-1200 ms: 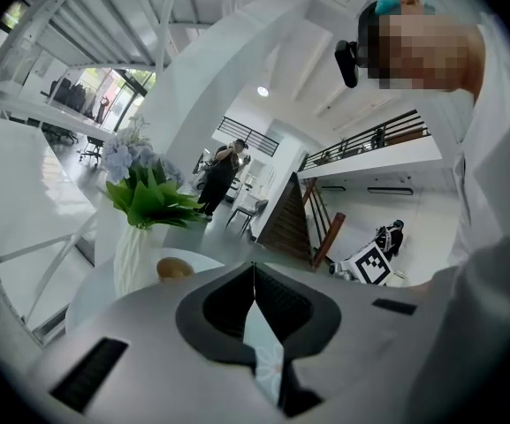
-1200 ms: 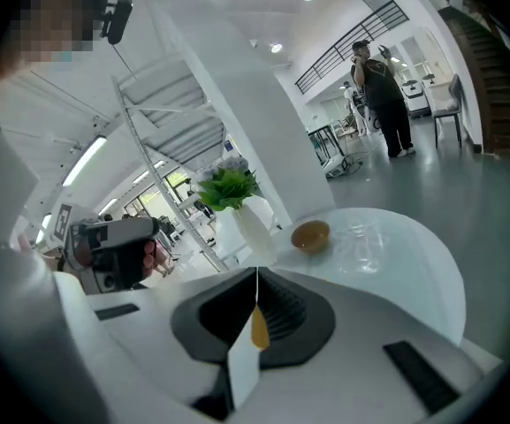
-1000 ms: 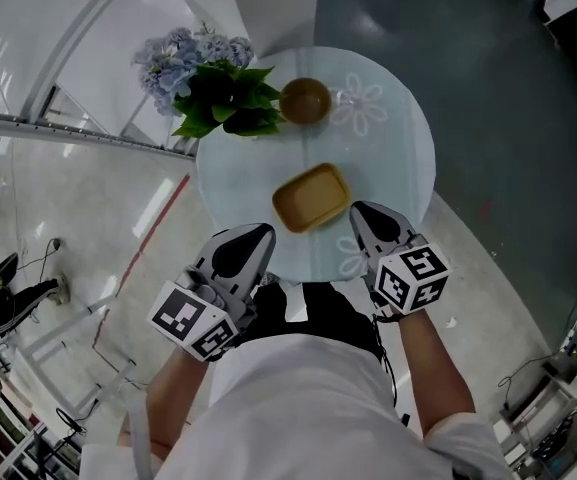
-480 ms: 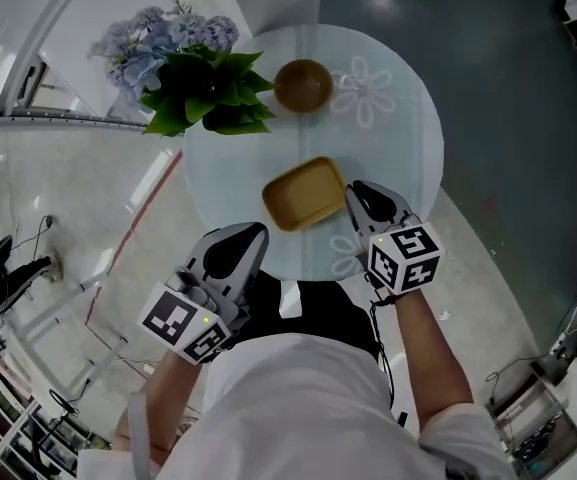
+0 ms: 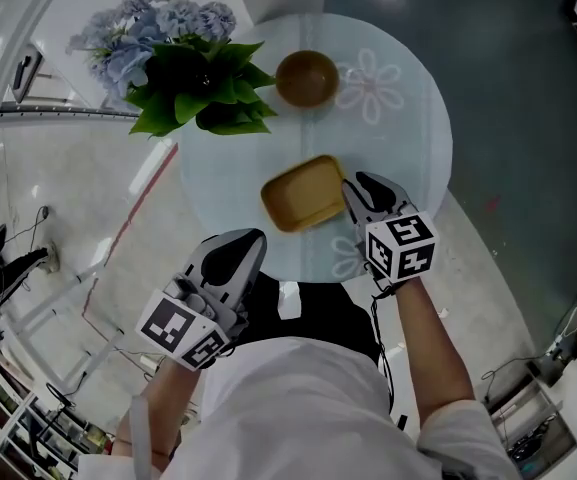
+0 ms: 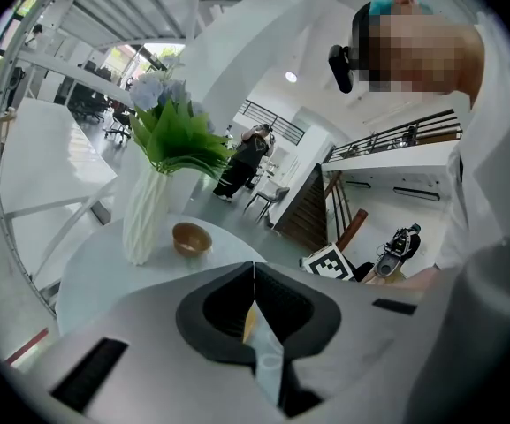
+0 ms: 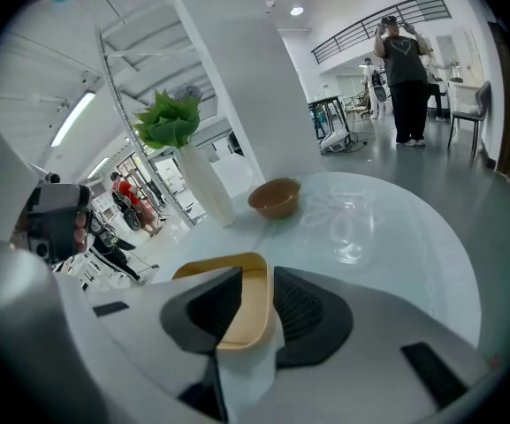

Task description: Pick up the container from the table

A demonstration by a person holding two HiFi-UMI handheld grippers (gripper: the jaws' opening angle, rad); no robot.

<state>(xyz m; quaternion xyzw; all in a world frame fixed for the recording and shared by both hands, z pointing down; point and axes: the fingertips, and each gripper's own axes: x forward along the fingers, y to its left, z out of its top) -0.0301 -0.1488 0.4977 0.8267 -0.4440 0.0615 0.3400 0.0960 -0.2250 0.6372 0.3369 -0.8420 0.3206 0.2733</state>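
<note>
Yellow container [image 5: 303,193] flat on round glass table [image 5: 413,138], toward its front edge; brown bowl [image 5: 306,78] and flowers [image 5: 183,63] well beyond. Right gripper [image 7: 256,277] — jaws just been opening, now apart, straddling the container's right-hand wall, pads not pressing. Left gripper [image 6: 254,270] — jaws together, nothing between, at the table's front edge.

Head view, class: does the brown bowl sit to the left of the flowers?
No, the bowl sits to the right of the flowers, close beside their green leaves.
</note>
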